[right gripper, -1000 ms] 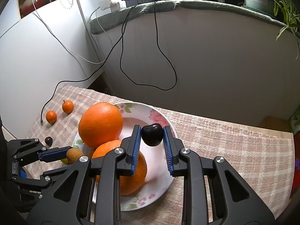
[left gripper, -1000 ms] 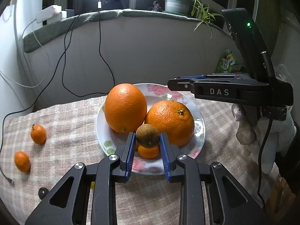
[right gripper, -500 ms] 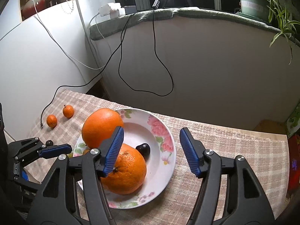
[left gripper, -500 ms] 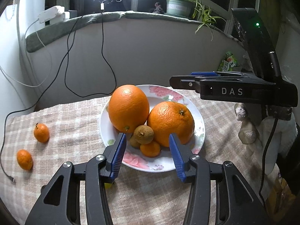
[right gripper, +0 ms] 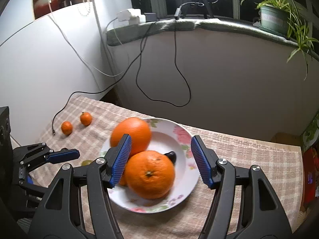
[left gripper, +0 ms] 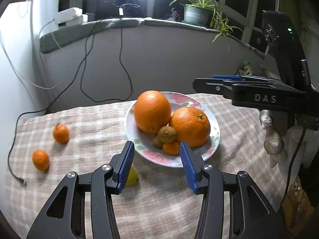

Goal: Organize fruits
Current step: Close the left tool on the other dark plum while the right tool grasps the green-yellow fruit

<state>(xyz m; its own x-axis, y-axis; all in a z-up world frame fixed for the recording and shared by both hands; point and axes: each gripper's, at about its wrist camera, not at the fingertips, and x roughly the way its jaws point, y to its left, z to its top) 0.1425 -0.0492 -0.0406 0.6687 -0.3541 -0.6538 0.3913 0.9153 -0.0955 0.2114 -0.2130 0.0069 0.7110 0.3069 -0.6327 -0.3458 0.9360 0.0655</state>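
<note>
"DAS" in raised letters on side of right gripper [left gripper: 219, 83] body.

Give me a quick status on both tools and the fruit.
Left tool open, empty. Right tool open, empty. Two mandarins off plate. Nothing blocking.

Hovered above the floral plate [right gripper: 180, 132], right gripper [right gripper: 161, 160] spread wide and empty. Held two big oranges [right gripper: 150, 174], touching, plus a dark fruit [right gripper: 171, 155], possibly a plum, tucked behind the nearer one. Left two small mandarins [right gripper: 66, 127] well apart on the checked cloth [right gripper: 247, 155]. Showed the left gripper [right gripper: 61, 155] at the left edge.
</note>
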